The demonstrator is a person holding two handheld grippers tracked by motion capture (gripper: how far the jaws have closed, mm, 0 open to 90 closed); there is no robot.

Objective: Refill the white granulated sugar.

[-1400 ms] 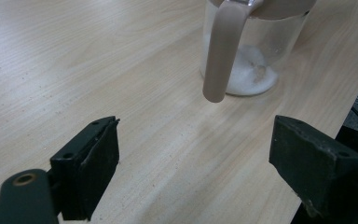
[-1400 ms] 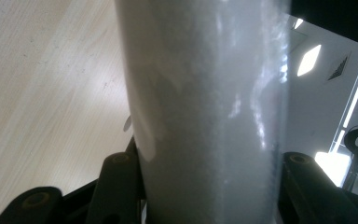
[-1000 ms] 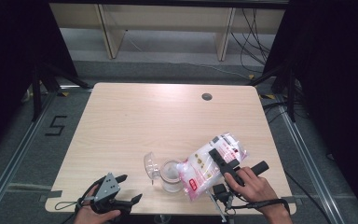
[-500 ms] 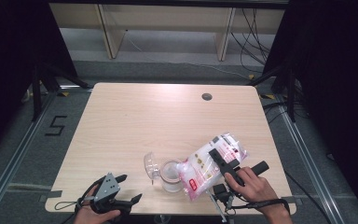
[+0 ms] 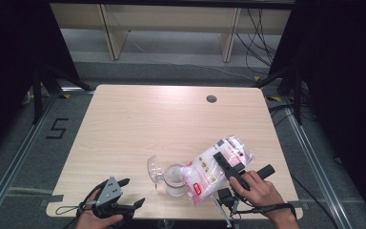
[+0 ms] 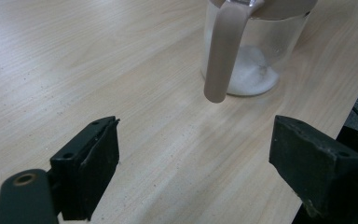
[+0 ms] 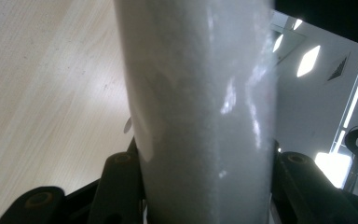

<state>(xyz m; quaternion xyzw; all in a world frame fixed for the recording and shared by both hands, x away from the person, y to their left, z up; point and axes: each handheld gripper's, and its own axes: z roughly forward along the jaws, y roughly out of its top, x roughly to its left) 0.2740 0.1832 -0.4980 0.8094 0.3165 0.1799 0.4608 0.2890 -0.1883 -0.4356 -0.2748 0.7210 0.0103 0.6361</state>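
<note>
A clear plastic bag of white grains with red print [image 5: 217, 168] is tipped with its lower end over a clear glass jar [image 5: 175, 180] near the table's front edge. My right gripper [image 5: 226, 162] is shut on this bag; in the right gripper view the bag [image 7: 200, 112] stands squeezed between the two black jaws. The jar [image 6: 254, 51] holds a small heap of white grains at its bottom, and a flap-like lid [image 6: 223, 51] hangs down its near side. My left gripper [image 5: 126, 191] rests open at the front left of the table, with bare wood between its jaws.
The wooden table [image 5: 171, 124] has a round cable hole [image 5: 211, 98] at the back right. The jar's clear hinged lid [image 5: 154, 167] stands open to the jar's left. A shelf frame stands on the floor behind the table.
</note>
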